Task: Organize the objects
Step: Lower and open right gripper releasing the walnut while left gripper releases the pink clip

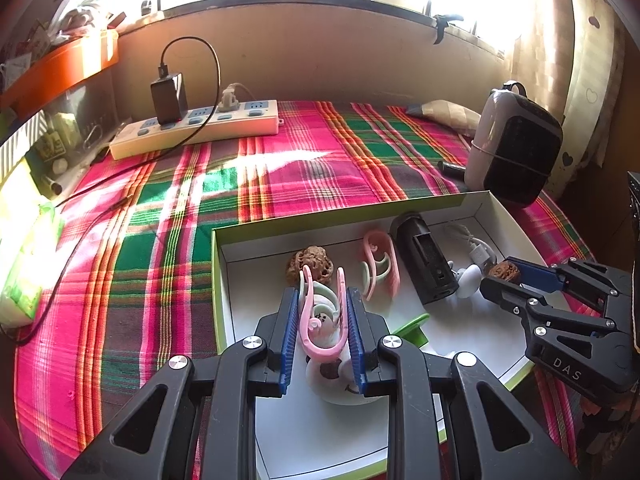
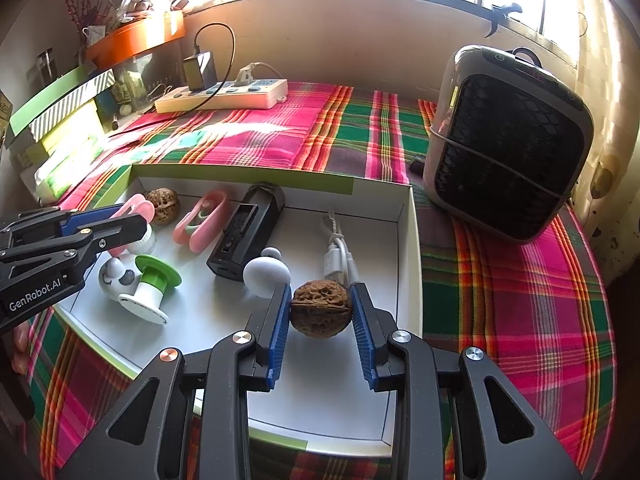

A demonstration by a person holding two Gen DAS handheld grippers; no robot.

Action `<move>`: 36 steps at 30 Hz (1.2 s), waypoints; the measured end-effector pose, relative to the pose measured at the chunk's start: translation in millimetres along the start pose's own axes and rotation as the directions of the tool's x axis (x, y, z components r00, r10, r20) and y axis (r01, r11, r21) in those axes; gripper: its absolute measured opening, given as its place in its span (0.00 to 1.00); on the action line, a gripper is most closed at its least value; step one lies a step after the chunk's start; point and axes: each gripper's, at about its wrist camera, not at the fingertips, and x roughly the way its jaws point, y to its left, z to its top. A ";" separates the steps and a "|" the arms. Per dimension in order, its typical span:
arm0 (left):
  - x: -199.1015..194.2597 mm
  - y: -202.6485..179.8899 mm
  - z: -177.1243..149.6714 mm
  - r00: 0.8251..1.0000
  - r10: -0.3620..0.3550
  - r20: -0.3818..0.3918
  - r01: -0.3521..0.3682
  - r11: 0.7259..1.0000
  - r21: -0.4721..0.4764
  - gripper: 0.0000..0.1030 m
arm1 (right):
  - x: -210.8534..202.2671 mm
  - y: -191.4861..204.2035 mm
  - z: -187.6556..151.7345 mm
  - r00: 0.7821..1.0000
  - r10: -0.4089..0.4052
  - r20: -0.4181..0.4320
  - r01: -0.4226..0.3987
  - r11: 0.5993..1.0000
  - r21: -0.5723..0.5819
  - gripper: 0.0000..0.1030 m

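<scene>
A white box with a green rim (image 1: 219,280) (image 2: 240,171) lies on the plaid cloth. My left gripper (image 1: 322,297) (image 2: 134,216) is shut on a pink clip (image 1: 316,320) (image 2: 138,205), held over the box's left part. My right gripper (image 2: 321,292) (image 1: 491,280) is shut on a brown walnut (image 2: 321,312) (image 1: 505,271) above the box's right side. Inside the box lie a second walnut (image 1: 310,266) (image 2: 163,205), another pink clip (image 1: 380,264) (image 2: 204,220), a black device (image 1: 426,266) (image 2: 248,236), a white cable (image 2: 340,258) and a white egg-shaped piece (image 2: 266,274).
A green and white spool (image 2: 150,290) and a white toy (image 2: 114,276) also sit in the box. A small fan (image 2: 508,144) stands right of it. A power strip (image 1: 196,128) with a charger lies at the back, a tissue pack (image 1: 28,276) at the left.
</scene>
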 end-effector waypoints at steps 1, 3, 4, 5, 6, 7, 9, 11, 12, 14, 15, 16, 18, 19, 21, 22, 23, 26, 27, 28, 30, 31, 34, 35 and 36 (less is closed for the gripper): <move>0.1 0.2 -0.1 1.000 0.000 0.000 0.000 1.000 0.001 0.21 | 0.0 -0.1 0.0 1.000 0.001 0.000 -0.001 1.000 0.000 0.31; 0.0 0.4 0.1 1.000 -0.002 0.000 0.002 1.000 0.000 0.21 | 0.1 -0.1 0.1 1.000 0.000 -0.001 0.000 1.000 0.000 0.31; 0.3 0.4 -0.1 1.000 -0.002 0.000 0.002 1.000 -0.001 0.21 | 0.1 -0.2 0.1 1.000 -0.001 -0.001 0.001 1.000 0.000 0.31; 0.3 0.4 0.1 1.000 -0.003 0.000 0.003 1.000 -0.002 0.21 | 0.2 -0.2 0.2 1.000 -0.001 -0.001 0.001 1.000 -0.001 0.31; 0.3 0.2 -0.1 1.000 -0.002 -0.001 0.002 1.000 -0.002 0.21 | 0.1 -0.3 0.0 1.000 0.000 -0.001 0.000 1.000 0.000 0.31; 0.3 0.2 -0.1 1.000 -0.002 -0.001 0.002 1.000 0.000 0.21 | 0.2 -0.6 0.4 1.000 0.000 -0.001 0.000 1.000 0.000 0.31; 0.2 0.3 -0.1 1.000 -0.001 -0.001 0.001 1.000 0.000 0.21 | 0.7 0.0 0.8 1.000 0.001 -0.002 -0.001 1.000 0.000 0.31; 0.4 0.1 0.2 1.000 0.000 0.000 0.000 1.000 0.000 0.22 | 1.1 0.1 1.0 1.000 0.002 -0.003 -0.002 1.000 0.002 0.31; 0.5 0.0 0.3 1.000 -0.002 -0.001 0.002 1.000 -0.002 0.22 | 0.8 -0.3 1.0 1.000 0.001 -0.001 -0.001 1.000 0.000 0.31; 0.5 -0.2 0.4 1.000 -0.001 -0.001 0.001 1.000 -0.002 0.24 | 0.9 -0.1 1.4 1.000 0.002 0.000 -0.002 1.000 0.002 0.31; 0.2 0.0 0.4 1.000 -0.002 -0.002 0.002 1.000 -0.003 0.24 | 0.5 -0.2 1.0 1.000 0.002 0.000 -0.002 1.000 0.003 0.31; 0.1 0.4 0.0 1.000 -0.003 -0.002 0.003 1.000 -0.003 0.25 | 0.4 -0.3 0.9 1.000 0.002 0.001 -0.002 1.000 0.004 0.31; 0.3 0.7 -0.1 1.000 -0.001 -0.006 0.000 1.000 -0.005 0.26 | 0.5 -0.1 1.0 1.000 0.002 0.001 -0.002 1.000 0.004 0.31; 0.4 1.2 -0.4 1.000 -0.001 -0.007 0.001 1.000 -0.006 0.26 | 0.4 -0.2 1.0 1.000 0.003 0.002 -0.003 1.000 0.005 0.31; 0.4 1.5 -0.7 1.000 -0.002 -0.007 0.002 1.000 -0.007 0.27 | 0.1 -0.9 1.1 1.000 0.003 0.002 -0.003 1.000 0.006 0.31; 0.9 1.3 -0.6 1.000 -0.003 -0.008 0.003 1.000 -0.005 0.28 | 0.1 -0.4 0.8 1.000 0.002 0.002 -0.002 1.000 0.007 0.31; 1.2 1.4 -0.9 1.000 -0.004 -0.010 0.004 1.000 -0.005 0.29 | 0.3 -0.8 1.0 1.000 0.002 0.002 -0.002 1.000 0.007 0.31; 1.3 1.8 -1.1 1.000 -0.005 -0.010 0.005 1.000 -0.006 0.30 | -0.1 -0.2 1.5 1.000 -0.002 0.004 0.002 1.000 0.009 0.33; 1.1 1.7 -1.0 1.000 -0.003 -0.010 0.003 1.000 -0.008 0.31 | -0.8 0.0 1.4 1.000 -0.002 0.008 0.002 1.000 0.010 0.36; 0.7 1.9 -1.2 1.000 -0.003 -0.010 0.003 1.000 -0.009 0.31 | -1.7 -0.5 1.3 1.000 0.000 0.011 0.000 1.000 0.010 0.38; -0.4 1.8 -1.5 1.000 -0.003 -0.008 0.003 1.000 -0.011 0.32 | -3.3 0.0 1.5 1.000 0.001 0.016 -0.002 1.000 0.010 0.43; -1.2 1.7 -1.5 1.000 -0.003 -0.007 0.003 1.000 -0.011 0.32 | -3.3 -0.1 1.4 1.000 0.000 0.016 0.000 1.000 0.010 0.43; -3.2 0.6 -1.1 1.000 -0.004 -0.009 0.003 1.000 -0.008 0.32 | -3.9 -0.6 0.4 1.000 -0.002 0.017 0.002 1.000 0.013 0.43; -3.2 0.6 -1.2 1.000 -0.004 -0.008 0.004 1.000 -0.008 0.32 | -4.6 -0.7 -0.2 1.000 -0.003 0.016 0.002 1.000 0.015 0.43; -3.9 0.3 -1.7 1.000 -0.004 -0.009 0.004 1.000 -0.009 0.32 | -5.1 -0.5 -0.5 1.000 -0.003 0.016 0.003 1.000 0.015 0.43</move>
